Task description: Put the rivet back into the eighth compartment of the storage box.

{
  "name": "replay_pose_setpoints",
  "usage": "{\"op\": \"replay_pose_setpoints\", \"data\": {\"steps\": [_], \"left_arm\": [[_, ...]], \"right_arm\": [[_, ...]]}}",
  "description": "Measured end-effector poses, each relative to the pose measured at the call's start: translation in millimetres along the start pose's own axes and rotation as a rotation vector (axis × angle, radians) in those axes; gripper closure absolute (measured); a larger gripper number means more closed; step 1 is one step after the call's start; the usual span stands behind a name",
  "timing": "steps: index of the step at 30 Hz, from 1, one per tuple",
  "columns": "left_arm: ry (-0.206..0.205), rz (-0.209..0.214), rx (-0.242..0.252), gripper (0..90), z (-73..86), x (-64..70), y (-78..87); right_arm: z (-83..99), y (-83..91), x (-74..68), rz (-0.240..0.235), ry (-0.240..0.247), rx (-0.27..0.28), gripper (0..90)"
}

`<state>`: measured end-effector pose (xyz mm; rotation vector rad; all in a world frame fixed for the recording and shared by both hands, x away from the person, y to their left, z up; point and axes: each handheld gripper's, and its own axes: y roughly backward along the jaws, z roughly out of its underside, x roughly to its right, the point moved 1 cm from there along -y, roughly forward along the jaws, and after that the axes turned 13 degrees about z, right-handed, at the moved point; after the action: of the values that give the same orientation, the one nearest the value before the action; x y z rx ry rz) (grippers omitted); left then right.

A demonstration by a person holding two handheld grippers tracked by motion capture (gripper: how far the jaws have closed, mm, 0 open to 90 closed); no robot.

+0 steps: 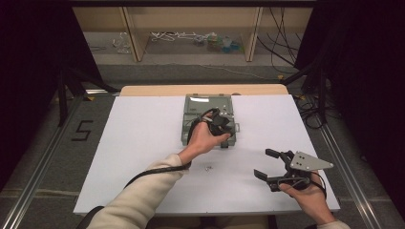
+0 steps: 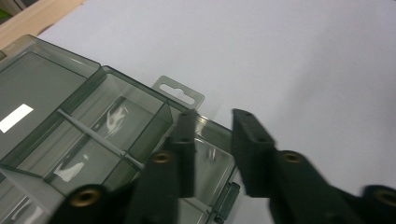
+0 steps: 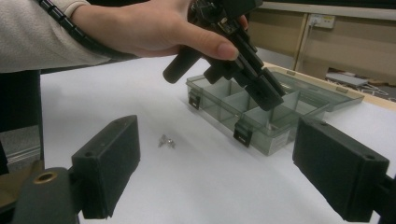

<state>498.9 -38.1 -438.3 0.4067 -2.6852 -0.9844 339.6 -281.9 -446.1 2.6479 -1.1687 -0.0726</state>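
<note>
Centrally, an open compartment box point(image 1: 208, 110) is seen on the white table point(image 1: 143, 143), with the left gripper point(image 2: 212, 154) poised narrowly parted and empty over its near corner compartment. Near the box's front, small screws point(image 3: 166, 141) lie loose; the right gripper point(image 3: 215, 163) is held wide and empty beside them. A release is judged best made low inside the compartment walls.

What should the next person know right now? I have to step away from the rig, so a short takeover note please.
Left tool: open, holding nothing, poised over a near corner compartment of the organizer box.
Right tool: open wide, empty, held above the table's near right part.
Box: open, lid laid flat behind it; the compartments in sight look empty.
Small metal parts: loose on the table, between the box and the near edge.
Done: box opened. Left, judging by the layout: likely the parts go into a compartment; nothing is gripped yet.
</note>
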Motion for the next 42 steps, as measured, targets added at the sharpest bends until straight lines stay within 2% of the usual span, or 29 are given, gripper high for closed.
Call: {"op": "replay_pose_setpoints", "data": {"steps": [1, 2, 5, 6, 7, 9, 10, 11, 13, 14, 15, 16, 17, 18, 19, 21, 22, 24, 25, 27, 28, 29, 34, 38, 42], "left_arm": [[0.016, -0.004, 0.029, 62.9, 0.1, 1.9, -0.1], [0.003, 0.004, 0.033, 59.3, 0.6, 3.8, 3.2], [-0.024, 0.018, 0.018, 44.6, 4.6, 10.9, 13.6], [-0.034, 0.029, -0.005, 41.2, 7.2, 14.1, 17.9], [-0.065, 0.034, -0.052, 35.7, 9.0, 15.1, 22.8], [-0.089, 0.046, -0.092, 30.9, 15.8, 23.0, 29.3], [-0.097, 0.05, -0.12, 28.9, 21.0, 27.8, 32.9], [-0.09, 0.055, -0.121, 27.8, 24.8, 30.9, 33.7], [-0.109, 0.076, -0.18, 28.7, 37.1, 36.2, 39.1], [-0.099, 0.077, -0.192, 29.2, 41.5, 37.4, 40.0], [-0.093, 0.078, -0.213, 30.1, 47.2, 39.0, 41.1], [-0.104, 0.081, -0.248, 32.1, 53.1, 39.3, 42.5], [-0.097, 0.086, -0.258, 32.9, 56.5, 39.8, 42.5], [-0.1, 0.107, -0.294, 34.1, 62.1, 40.6, 42.9], [-0.1, 0.115, -0.311, 36.3, 64.5, 40.9, 42.7], [-0.083, 0.132, -0.338, 37.5, 70.4, 43.5, 40.6], [-0.093, 0.137, -0.359, 38.4, 72.3, 44.2, 39.8], [-0.105, 0.149, -0.4, 38.5, 74.7, 45.0, 38.8], [-0.083, 0.151, -0.385, 39.1, 76.7, 47.9, 36.2], [-0.105, 0.161, -0.427, 40.6, 77.1, 47.8, 36.2], [-0.095, 0.159, -0.428, 42.1, 78.1, 48.9, 34.9], [-0.105, 0.158, -0.443, 43.6, 78.4, 48.6, 35.0], [-0.071, 0.156, -0.455, 49.2, 80.6, 48.7, 32.9], [-0.066, 0.163, -0.472, 54.9, 82.1, 51.0, 29.8], [-0.06, 0.15, -0.48, 58.7, 81.1, 53.5, 28.8]], "right_arm": [[-0.2, 0.0, 0.1, 0.001, 0.003, 0.004, 16.0], [-0.2, -0.1, 0.0, -0.005, 0.0, 0.006, 16.0], [0.1, 1.3, -0.7, -0.002, -0.016, -0.014, 16.0], [0.2, 1.2, -0.6, -0.002, -0.014, -0.013, 16.0], [0.1, 0.7, -0.3, -0.001, -0.005, -0.005, 16.0], [0.0, 0.0, 0.2, 0.001, 0.003, 0.003, 16.0], [0.1, -0.1, 0.3, 0.002, 0.003, 0.002, 16.0], [0.0, -0.3, 0.0, 0.001, 0.001, 0.002, 16.0], [0.0, -0.9, -0.1, -0.009, 0.001, 0.007, 16.0], [0.0, -0.5, 0.1, -0.004, 0.005, -0.001, 16.0], [0.4, 0.2, -1.7, 0.004, -0.016, -0.016, 16.0], [0.5, -0.1, -1.8, 0.006, -0.016, -0.015, 16.0], [0.2, -0.7, -0.1, -0.004, 0.006, -0.011, 16.0], [0.2, -0.9, 0.0, -0.002, 0.01, -0.009, 16.0], [0.6, -2.5, -0.6, -0.007, 0.007, 0.009, 16.0], [0.6, -2.6, -0.5, -0.006, 0.006, 0.01, 16.0], [0.3, -1.1, 0.0, -0.003, 0.011, -0.01, 16.0], [0.4, -1.0, -0.1, -0.004, 0.009, -0.013, 16.0], [0.4, -0.9, 0.0, -0.003, 0.01, -0.011, 16.0], [0.4, -0.8, 0.0, -0.004, 0.009, -0.012, 16.0], [0.5, -0.8, 0.1, -0.003, 0.008, -0.013, 16.0], [0.5, -0.8, 0.1, -0.003, 0.009, -0.013, 16.0], [0.4, -0.8, -0.1, -0.004, 0.009, -0.013, 16.0], [0.4, -0.8, 0.1, -0.002, 0.013, -0.011, 16.0], [0.6, -1.3, -0.4, -0.007, 0.007, -0.006, 16.0]]}}
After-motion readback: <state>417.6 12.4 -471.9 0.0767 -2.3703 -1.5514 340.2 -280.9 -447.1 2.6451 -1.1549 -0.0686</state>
